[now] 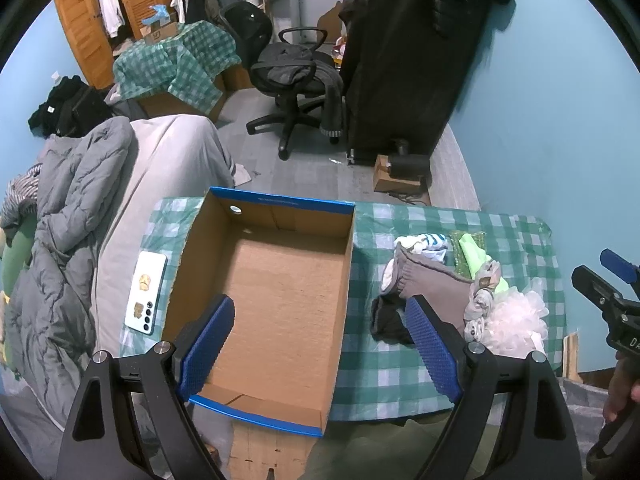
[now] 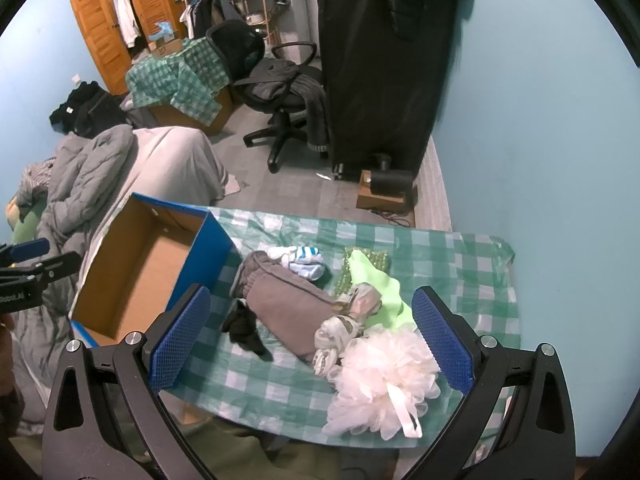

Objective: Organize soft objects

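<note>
Basically: counter carries an empty cardboard box directly under the left gripper, jaws spread, holding nothing. Soft pile sits right of those jaws but dead ahead of the right gripper, also spread and empty. Grey folded cloth runs diagonally, far-left to near-right. White loofah lies nearest, just inside the right jaw. Right hand looks closer for the pick.

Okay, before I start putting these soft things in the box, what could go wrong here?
The white mesh bath pouf sits at the near edge of the green checked tablecloth; a nudge may tip it off. The piled brown knit garment and patterned socks overlap, so one grab may drag both. The white phone lies beside the empty cardboard box.
</note>
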{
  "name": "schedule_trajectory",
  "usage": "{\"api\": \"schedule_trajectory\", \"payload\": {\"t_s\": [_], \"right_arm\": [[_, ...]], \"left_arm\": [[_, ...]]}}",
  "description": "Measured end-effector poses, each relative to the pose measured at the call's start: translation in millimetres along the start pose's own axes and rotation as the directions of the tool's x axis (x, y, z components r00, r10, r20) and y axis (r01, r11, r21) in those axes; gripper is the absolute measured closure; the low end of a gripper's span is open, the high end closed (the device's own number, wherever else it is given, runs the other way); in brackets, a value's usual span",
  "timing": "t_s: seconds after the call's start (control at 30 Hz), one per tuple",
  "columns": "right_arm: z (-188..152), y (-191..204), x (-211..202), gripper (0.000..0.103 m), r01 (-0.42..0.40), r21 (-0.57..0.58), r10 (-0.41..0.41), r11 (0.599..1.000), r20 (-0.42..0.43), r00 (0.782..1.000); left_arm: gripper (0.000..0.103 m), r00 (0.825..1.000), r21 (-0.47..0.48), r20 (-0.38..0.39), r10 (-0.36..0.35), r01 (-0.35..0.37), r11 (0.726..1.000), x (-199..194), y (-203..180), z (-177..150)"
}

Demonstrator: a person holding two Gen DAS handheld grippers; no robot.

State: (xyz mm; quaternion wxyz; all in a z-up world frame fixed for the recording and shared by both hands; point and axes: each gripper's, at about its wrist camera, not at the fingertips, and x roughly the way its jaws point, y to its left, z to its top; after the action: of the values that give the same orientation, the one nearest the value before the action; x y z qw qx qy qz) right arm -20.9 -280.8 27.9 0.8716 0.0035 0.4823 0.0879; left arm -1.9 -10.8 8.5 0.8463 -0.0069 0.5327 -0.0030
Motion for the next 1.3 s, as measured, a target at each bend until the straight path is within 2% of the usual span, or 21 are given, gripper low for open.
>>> {"api": "schedule_trajectory", "payload": {"t_s": [1.3], "right_arm": [[-2,2,-1,0.002,-0.005,0.001,0.005,1.000,0.000,1.000]], "left_arm": [[0.015,1.000,-0.005,-0.003,-0.010,0.010,1.000,3,5,-13]]}}
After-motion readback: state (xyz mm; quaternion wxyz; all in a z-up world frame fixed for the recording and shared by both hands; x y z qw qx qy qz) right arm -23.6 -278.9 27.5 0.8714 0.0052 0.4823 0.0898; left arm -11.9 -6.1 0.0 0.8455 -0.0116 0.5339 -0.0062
